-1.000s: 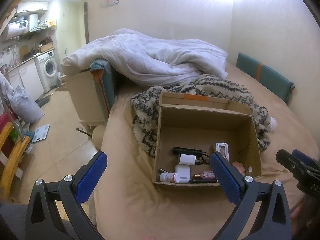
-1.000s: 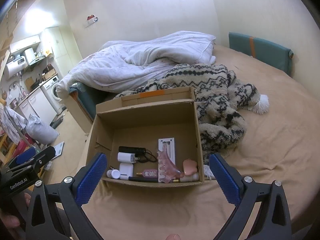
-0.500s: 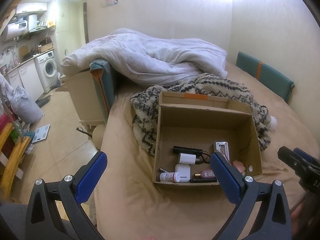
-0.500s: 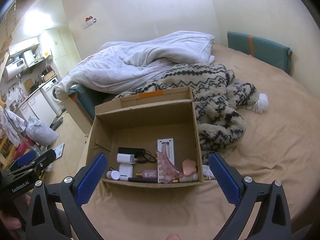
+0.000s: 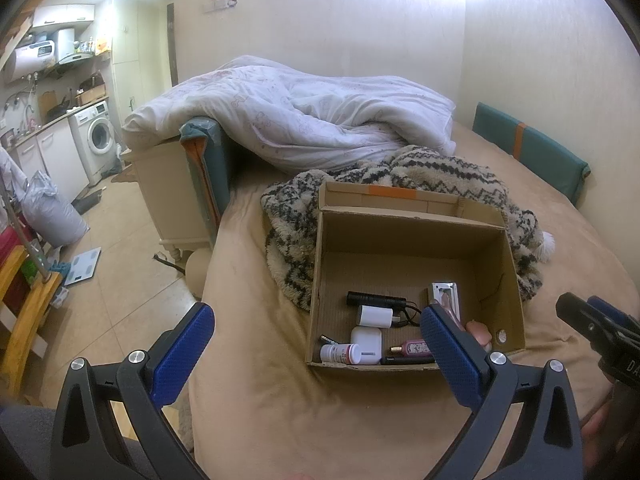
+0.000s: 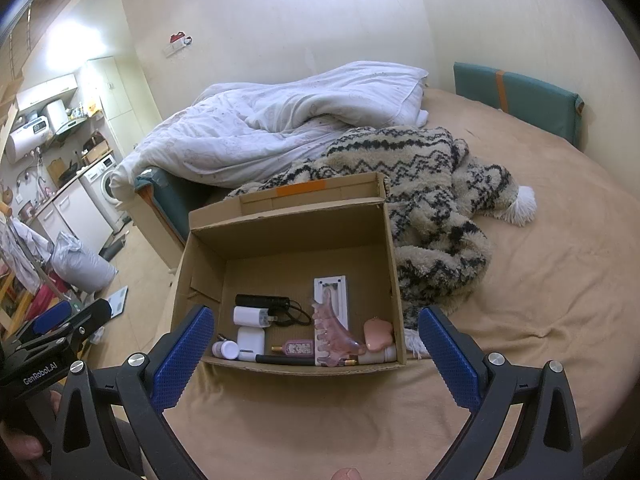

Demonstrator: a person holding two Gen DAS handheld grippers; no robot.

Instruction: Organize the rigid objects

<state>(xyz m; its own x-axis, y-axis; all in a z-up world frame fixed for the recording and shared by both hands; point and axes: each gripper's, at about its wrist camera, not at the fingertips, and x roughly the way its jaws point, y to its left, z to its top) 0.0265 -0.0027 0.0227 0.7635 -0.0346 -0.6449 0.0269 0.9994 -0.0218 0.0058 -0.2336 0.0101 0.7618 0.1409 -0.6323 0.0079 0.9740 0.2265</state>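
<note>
Small items gathered along near wall of cardboard box (image 6: 288, 240) on bed (image 6: 520, 300); none visible outside. Left tool (image 5: 316, 344) and right tool (image 6: 316, 344) spread, empty. Sorting seemingly near complete.

The left gripper (image 5: 316, 346) hangs over the bed (image 5: 280, 400), jaws spread wide and empty. Past them sits an open cardboard box (image 5: 412, 240) (small items lie along its near wall), backed against a patterned blanket (image 5: 440, 172) and white duvet (image 5: 312, 120).
</note>
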